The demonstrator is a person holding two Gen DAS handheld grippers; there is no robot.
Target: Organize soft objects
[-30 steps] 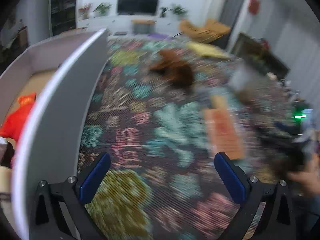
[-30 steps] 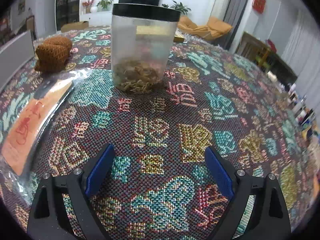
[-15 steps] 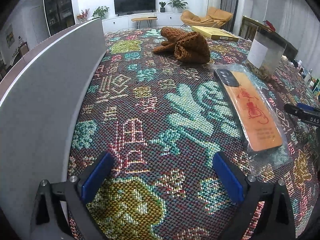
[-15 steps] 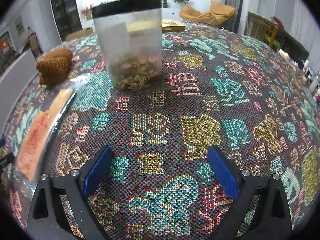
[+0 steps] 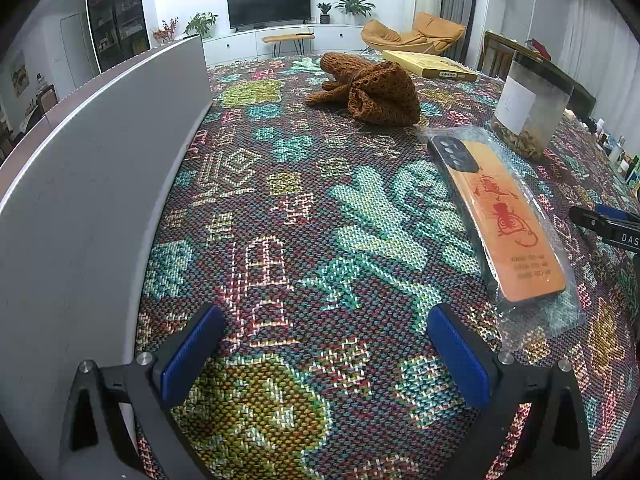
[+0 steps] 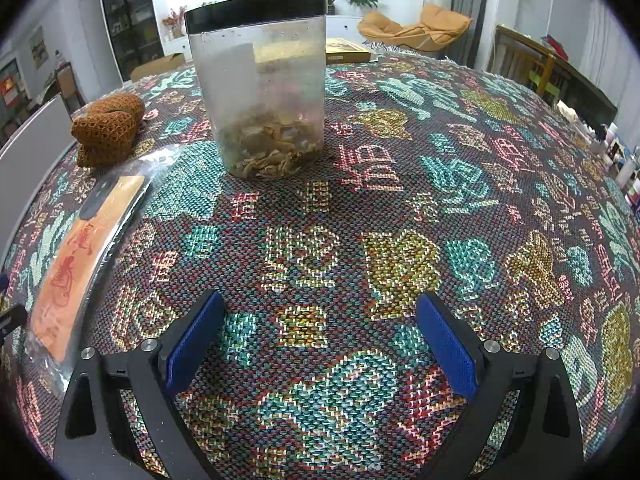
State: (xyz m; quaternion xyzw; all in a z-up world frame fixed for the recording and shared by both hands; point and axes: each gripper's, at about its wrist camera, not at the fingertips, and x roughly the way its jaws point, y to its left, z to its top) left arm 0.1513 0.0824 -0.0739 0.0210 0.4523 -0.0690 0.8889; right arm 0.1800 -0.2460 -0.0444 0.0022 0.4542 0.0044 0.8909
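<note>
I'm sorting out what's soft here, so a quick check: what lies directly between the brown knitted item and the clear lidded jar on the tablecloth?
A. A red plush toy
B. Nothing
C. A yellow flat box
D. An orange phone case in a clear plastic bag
D: the orange phone case in its clear bag lies on the cloth between the brown knitted item and the clear jar.

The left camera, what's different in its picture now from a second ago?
The left gripper swung away from the grey box: a second ago the view looked over its wall at a red thing inside; now only the wall's outside shows. The right gripper shifted a little, its jaws just opening wider, nothing between them. Nothing was grabbed or dropped. The brown knit, wrapped phone case and jar stayed put.
</note>
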